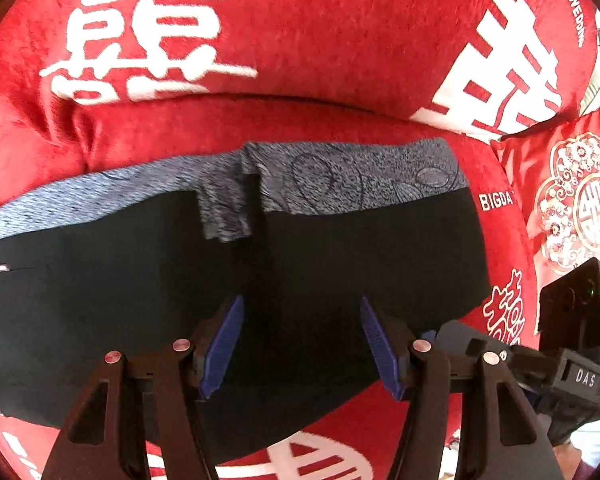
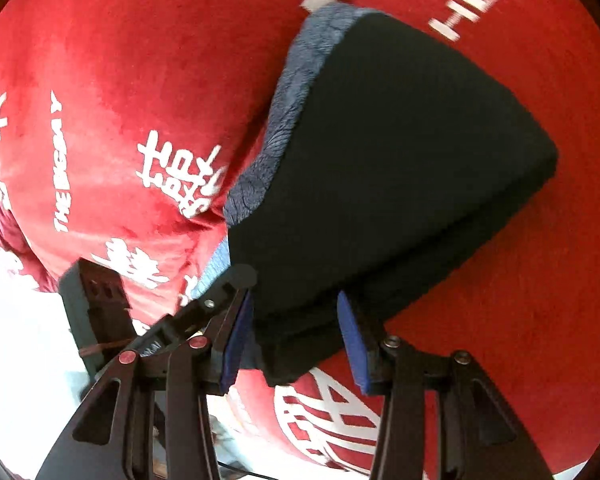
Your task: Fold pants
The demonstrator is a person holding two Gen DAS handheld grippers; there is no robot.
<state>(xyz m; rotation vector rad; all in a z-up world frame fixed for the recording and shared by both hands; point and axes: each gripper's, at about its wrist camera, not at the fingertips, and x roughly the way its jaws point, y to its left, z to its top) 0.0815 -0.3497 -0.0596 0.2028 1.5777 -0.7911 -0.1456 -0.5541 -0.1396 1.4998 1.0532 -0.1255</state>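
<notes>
**K:** Blue pads [image 1: 222,346] of the left gripper [image 1: 300,346] sit right at the lens, jaws apart, hanging over the black pants [image 1: 340,260]. Nothing pinched between them that I can see.

**M:** Where are the pants?

**K:** Lying on the red blanket [image 1: 300,40] with the big white characters. Black side up, grey-blue patterned lining [image 1: 360,176] showing along the far edge. Looks folded over at least once; a flap of lining turns down near the middle.

**M:** Right side?

**K:** Right gripper [image 2: 296,340] is at the near corner of the stack. Jaws apart, pads [image 2: 352,344] either side of the thick folded edge [image 2: 300,344]. Left pad runs close along the cloth, right pad stands just off it. Probably not squeezing, but the view is blurred, so contact on the left pad I can't rule out.

**M:** Shape of the pile from there?

**K:** Chunky, several layers, rounded corner at the far right, lining peeking out down the left edge.

**M:** Anything else around?

**K:** Red cushion [image 1: 572,200] with white-gold floral print beside the pants on the right, on the same blanket. From the left view the other gripper's black body [image 1: 572,368] shows at lower right, just off the pants' corner. Pale floor [image 2: 20,340] past the blanket edge in the right view.
</notes>
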